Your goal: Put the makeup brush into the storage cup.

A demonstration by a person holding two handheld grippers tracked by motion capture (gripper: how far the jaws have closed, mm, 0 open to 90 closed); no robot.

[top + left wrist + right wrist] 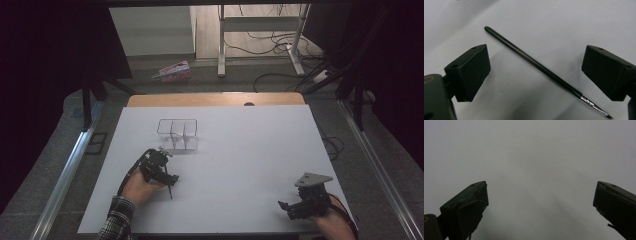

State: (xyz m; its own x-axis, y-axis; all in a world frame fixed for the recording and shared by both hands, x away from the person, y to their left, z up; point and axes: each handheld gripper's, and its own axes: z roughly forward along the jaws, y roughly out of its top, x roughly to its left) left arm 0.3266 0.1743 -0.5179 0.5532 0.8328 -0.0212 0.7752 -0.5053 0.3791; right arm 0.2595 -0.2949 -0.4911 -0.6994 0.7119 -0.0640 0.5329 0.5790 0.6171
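Note:
A thin black paintbrush (541, 68) with a metal ferrule lies flat on the white table (250, 150). In the left gripper view it runs diagonally between the jaws. My left gripper (536, 53) hovers low over it, open, with both pads well clear of the handle. From the high view the left gripper (167, 179) sits at the table's front left, and the brush (170, 192) pokes out just below it. At the front right my right gripper (285, 210) rests open. Its own view has the right gripper (541, 185) with bare table between the jaws.
A clear plastic organiser (177, 134) with compartments stands just beyond the left gripper. The table's far wooden edge (215, 99) borders a floor with a pink packet (172, 71), a desk frame and cables.

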